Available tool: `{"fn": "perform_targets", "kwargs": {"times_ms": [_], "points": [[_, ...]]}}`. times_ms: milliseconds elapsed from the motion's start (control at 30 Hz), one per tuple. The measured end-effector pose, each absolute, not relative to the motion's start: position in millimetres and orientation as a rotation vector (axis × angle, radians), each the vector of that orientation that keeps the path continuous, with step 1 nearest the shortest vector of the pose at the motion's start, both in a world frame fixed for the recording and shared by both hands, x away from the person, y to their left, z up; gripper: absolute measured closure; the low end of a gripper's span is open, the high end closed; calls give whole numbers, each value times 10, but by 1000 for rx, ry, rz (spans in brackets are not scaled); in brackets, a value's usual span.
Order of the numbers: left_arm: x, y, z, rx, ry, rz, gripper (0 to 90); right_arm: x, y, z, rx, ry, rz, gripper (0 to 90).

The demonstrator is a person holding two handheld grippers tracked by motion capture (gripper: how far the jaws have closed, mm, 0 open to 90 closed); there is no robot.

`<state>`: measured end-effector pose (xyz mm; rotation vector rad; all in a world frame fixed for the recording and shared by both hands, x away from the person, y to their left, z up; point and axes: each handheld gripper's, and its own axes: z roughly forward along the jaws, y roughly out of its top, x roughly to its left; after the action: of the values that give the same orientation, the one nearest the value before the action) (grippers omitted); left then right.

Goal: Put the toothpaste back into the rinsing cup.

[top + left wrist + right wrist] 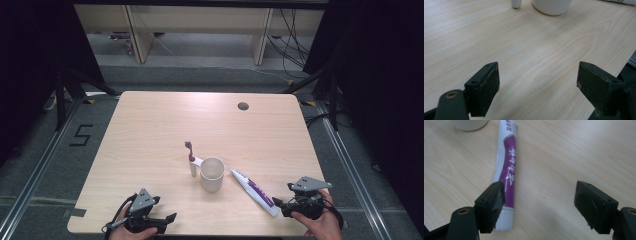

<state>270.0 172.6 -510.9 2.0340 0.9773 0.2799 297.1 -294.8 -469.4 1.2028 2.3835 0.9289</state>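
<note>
Light wood bench (pixel 150 125) with rounded corners, grommet hole (pixel 243 106) near the far right edge. Mid-bench: white cup (pixel 212 174) upright, open top. Just left of the cup, a toothbrush (pixel 191 159) stands upright in a white base, red-and-grey head on top; cannot tell if base and cup touch. Right of the cup, a white-and-purple toothpaste tube (pixel 255 192) lies flat on the bench, running diagonally from near the cup toward the near right edge, apart from the cup. Left hand-held gripper (pixel 167 218) sits at the near left edge, held in the person's left hand (pixel 131 231); jaws spread apart, nothing between them, only bare bench in the gap per the left gripper view, where the cup bottom (pixel 552 6) and toothbrush base (pixel 516 3) sit at the top of frame, well ahead of the jaws. Right hand-held gripper (pixel 278 205) at the near right edge in the right hand (pixel 322 225); jaws apart, holding nothing. In the right gripper view the tube (pixel 507 165) lies lengthwise ahead, its cap end just beside and partly behind the left-side jaw; cannot tell if jaw and tube touch. Grey three-cornered plates on top of both grippers. Floor beyond the bench shows a taped "5" (pixel 81 135) at left and loose cables (pixel 292 45) at far right
</note>
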Motion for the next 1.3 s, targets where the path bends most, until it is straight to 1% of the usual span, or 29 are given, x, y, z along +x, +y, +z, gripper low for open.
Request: {"fn": "perform_targets", "kwargs": {"times_ms": [167,333,400,500,567,600,633,767,800,1000,1200,1233,1300], "points": [[2693,1729,-5099,2042,974,285,180,3050,-2808,-4642,1157,2449,871,259],[2699,1722,-5103,2045,967,288,180,3189,-2643,-4624,1138,2526,811,145],[2697,1723,-5104,2044,968,283,180,3241,-2591,-4603,1109,2563,795,183],[2703,1730,-5104,2044,971,289,180,3325,-2503,-4586,1063,2587,756,188],[2700,1732,-5110,2052,963,281,180,3398,-2428,-4562,1028,2627,716,250],[2693,1722,-5109,2050,974,281,180,3398,-2428,-4562,1028,2627,716,250],[2698,1722,-5115,2054,964,285,180,3410,-2392,-4551,1059,2632,703,267],[2697,1717,-5115,2060,952,279,180,3507,-2325,-4537,1006,2669,664,334],[2697,1719,-5115,2059,952,279,180,3534,-2298,-4549,1020,2688,645,363],[2694,1719,-5110,2070,949,283,181,3620,-2256,-4602,1008,2728,599,405],[2694,1716,-5110,2067,955,289,181,3644,-2169,-4638,964,2773,539,453],[2695,1717,-5108,2065,952,282,181,3638,-2155,-4637,968,2783,532,476],[2696,1712,-5113,2066,952,280,181,3649,-2127,-4651,950,2802,505,484]]}}
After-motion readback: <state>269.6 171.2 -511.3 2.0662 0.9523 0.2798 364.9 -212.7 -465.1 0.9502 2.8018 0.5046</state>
